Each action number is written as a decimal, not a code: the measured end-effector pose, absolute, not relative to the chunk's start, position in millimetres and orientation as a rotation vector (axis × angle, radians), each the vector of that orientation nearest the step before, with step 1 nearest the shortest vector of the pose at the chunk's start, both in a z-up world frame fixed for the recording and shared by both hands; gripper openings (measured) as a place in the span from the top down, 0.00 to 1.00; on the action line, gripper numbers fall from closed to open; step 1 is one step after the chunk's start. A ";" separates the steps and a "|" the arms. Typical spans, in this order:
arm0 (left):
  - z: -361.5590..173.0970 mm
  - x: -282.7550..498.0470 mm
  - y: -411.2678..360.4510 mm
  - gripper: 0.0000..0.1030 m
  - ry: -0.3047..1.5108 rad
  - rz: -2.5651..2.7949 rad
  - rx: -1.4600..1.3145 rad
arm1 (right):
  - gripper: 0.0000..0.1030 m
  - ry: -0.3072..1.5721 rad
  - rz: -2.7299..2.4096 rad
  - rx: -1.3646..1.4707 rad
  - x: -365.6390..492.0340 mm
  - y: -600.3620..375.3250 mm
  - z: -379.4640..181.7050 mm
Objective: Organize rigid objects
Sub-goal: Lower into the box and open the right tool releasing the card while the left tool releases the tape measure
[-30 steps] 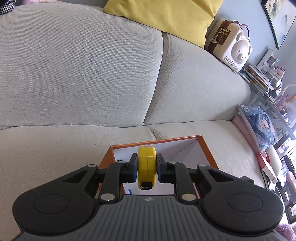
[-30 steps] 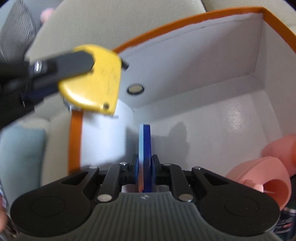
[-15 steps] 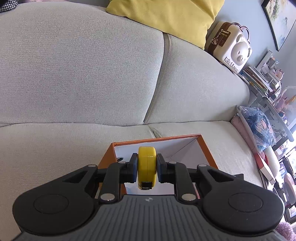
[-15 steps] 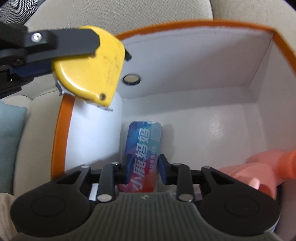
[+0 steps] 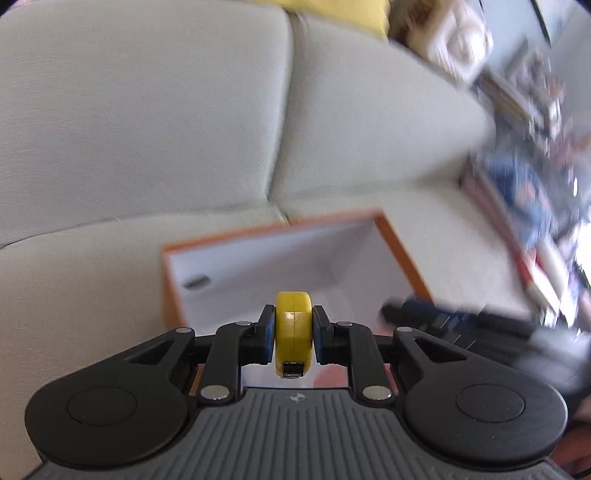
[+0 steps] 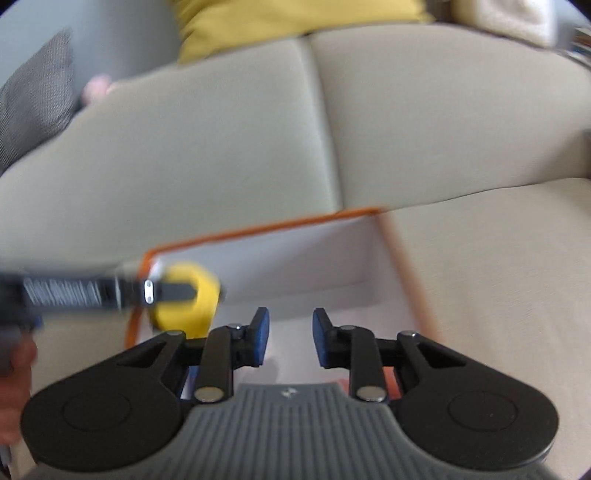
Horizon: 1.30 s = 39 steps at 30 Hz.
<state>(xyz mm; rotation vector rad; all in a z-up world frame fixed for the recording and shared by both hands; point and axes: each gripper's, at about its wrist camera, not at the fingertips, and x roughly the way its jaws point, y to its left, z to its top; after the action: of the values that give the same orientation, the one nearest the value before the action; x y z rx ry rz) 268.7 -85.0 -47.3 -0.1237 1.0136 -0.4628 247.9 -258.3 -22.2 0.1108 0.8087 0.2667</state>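
Apparently above box [image 5: 402, 254]: tape measure [image 5: 293, 332].

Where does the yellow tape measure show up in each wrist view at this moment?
Left wrist: yellow tape measure low centre, clamped in the left gripper.
Right wrist: tape measure at left, over the box's left rim.
Shared landmark: the orange-edged white box on the sofa.

Pale grey sofa [image 5: 147, 129], yellow cushion [image 6: 295, 22] on top, cluttered shelves [image 5: 535, 92], blurred
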 end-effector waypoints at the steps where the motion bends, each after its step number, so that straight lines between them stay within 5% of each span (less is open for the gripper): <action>1: -53.3 270.8 -95.2 0.79 1.036 -0.472 -0.090 | 0.73 0.798 0.251 0.132 245.7 -266.1 -20.0; 21: -105.6 291.8 -142.7 0.72 1.258 -0.342 0.053 | 0.73 0.830 0.247 0.265 219.8 -305.4 -42.6; 31: -71.3 267.0 -140.5 0.68 1.153 -0.304 0.129 | 0.73 0.838 0.257 0.277 193.9 -313.0 -33.8; 39: 13.3 193.5 -103.0 0.66 0.855 -0.331 0.025 | 0.65 0.840 0.302 0.246 163.9 -310.3 -10.8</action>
<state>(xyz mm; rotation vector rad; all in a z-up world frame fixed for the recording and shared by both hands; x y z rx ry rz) 193.5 -103.0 13.3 0.0253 0.8546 -0.3305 163.9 -310.3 -10.8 0.2456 0.8403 0.3025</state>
